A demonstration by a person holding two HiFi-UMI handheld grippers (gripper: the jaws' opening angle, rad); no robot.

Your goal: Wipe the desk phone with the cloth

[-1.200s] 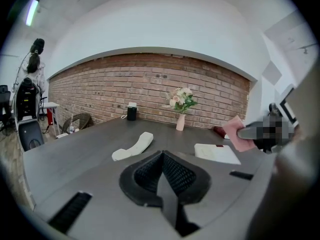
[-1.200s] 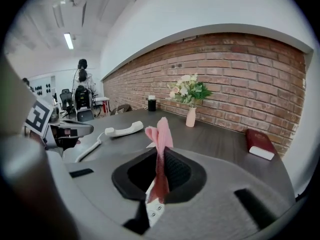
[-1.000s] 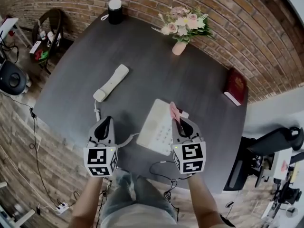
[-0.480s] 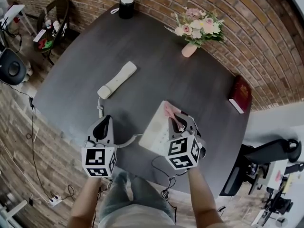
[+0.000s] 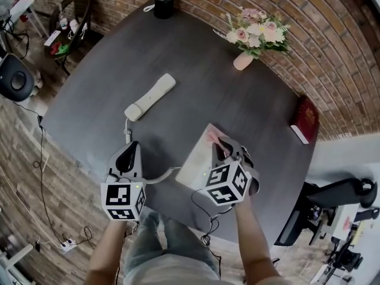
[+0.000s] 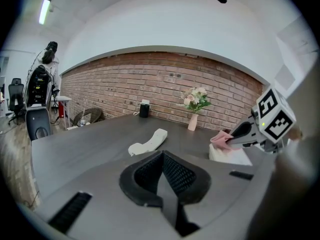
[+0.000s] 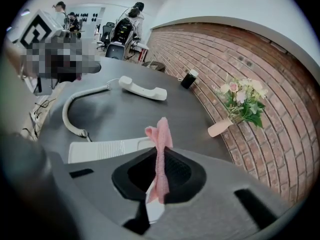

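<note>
Right hand-held gripper point(image 5: 219, 148) rotated, pinching cloth point(image 7: 159, 134) | left hand-held gripper point(image 5: 132, 145) closed, empty | phone point(image 5: 196, 157) seemingly half-hidden

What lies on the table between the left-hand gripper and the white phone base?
Only the white cord, crossing dark table between the left gripper and phone base; the head view shows it.

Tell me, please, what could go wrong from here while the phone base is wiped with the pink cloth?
1. The left gripper is shut on nothing, apart from the phone base; the unheld base may slide under the wipe.
2. Only a narrow fold of pink cloth sticks out of the right gripper, so its hard jaws may scrape the base.
3. The cord links the base to the handset; a shifted base could drag it.
</note>
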